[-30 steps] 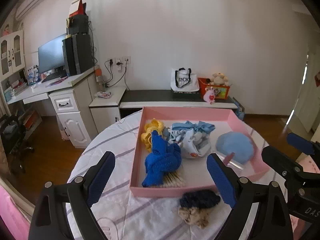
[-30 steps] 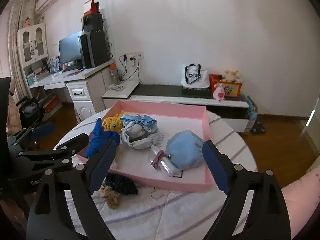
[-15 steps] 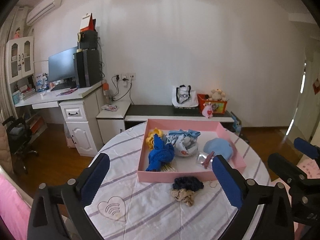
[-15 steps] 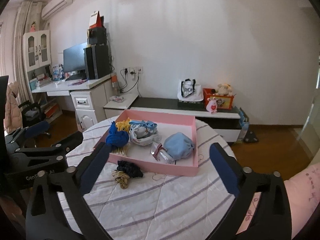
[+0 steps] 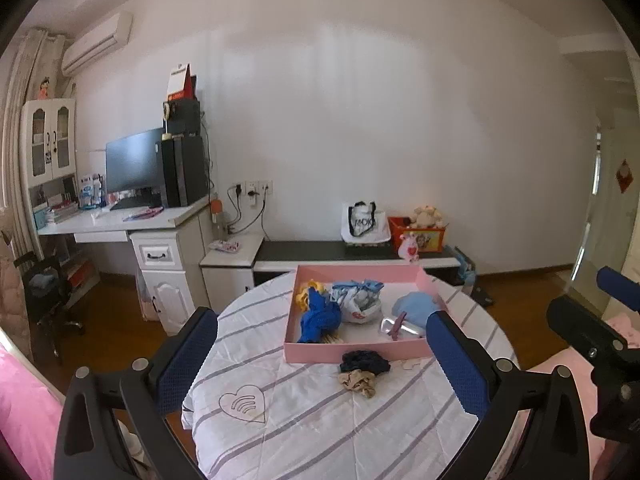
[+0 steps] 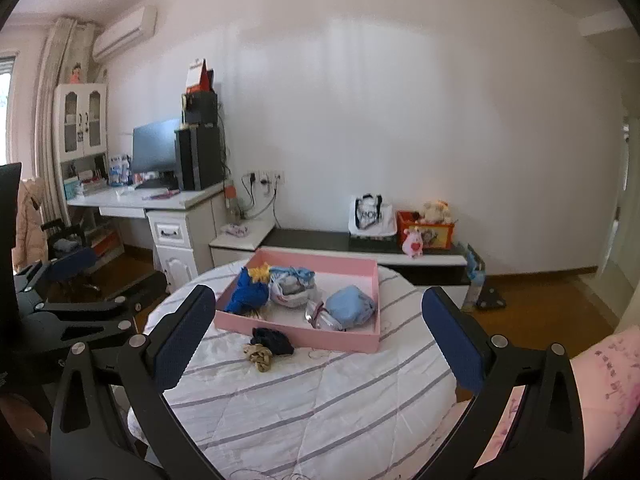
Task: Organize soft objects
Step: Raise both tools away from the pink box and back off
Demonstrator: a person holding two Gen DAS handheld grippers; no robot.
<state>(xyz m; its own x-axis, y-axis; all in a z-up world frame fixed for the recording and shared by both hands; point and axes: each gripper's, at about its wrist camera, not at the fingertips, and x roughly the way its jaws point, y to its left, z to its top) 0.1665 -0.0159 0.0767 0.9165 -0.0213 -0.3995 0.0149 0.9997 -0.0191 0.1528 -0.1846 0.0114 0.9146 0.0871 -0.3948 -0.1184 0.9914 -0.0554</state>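
A pink tray (image 5: 352, 350) on the round striped table (image 5: 300, 420) holds a blue knit piece (image 5: 320, 316), a yellow knit piece (image 5: 302, 298), a white-and-blue cloth bundle (image 5: 356, 300), a light blue cap (image 5: 414, 306) and a clear pouch with a pink clip (image 5: 396, 326). In front of the tray lie a navy scrunchie (image 5: 364, 362) and a beige scrunchie (image 5: 358, 382). My left gripper (image 5: 320, 316) is open and holds nothing, well back from the table's near edge. The right gripper (image 6: 318, 294) is likewise open and holds nothing, and in its view the tray (image 6: 304, 336) and navy scrunchie (image 6: 272, 340) are far ahead.
A white desk with a monitor (image 5: 132, 168) stands at the left wall. A low dark bench (image 5: 340, 250) behind the table carries a white bag and a toy box. An office chair (image 5: 44, 292) is at far left. A pink sleeve (image 6: 600, 380) shows at right.
Both grippers have drawn back and upward from the tray, so the table now looks smaller and farther. Their jaws have spread wider. The objects have not moved.
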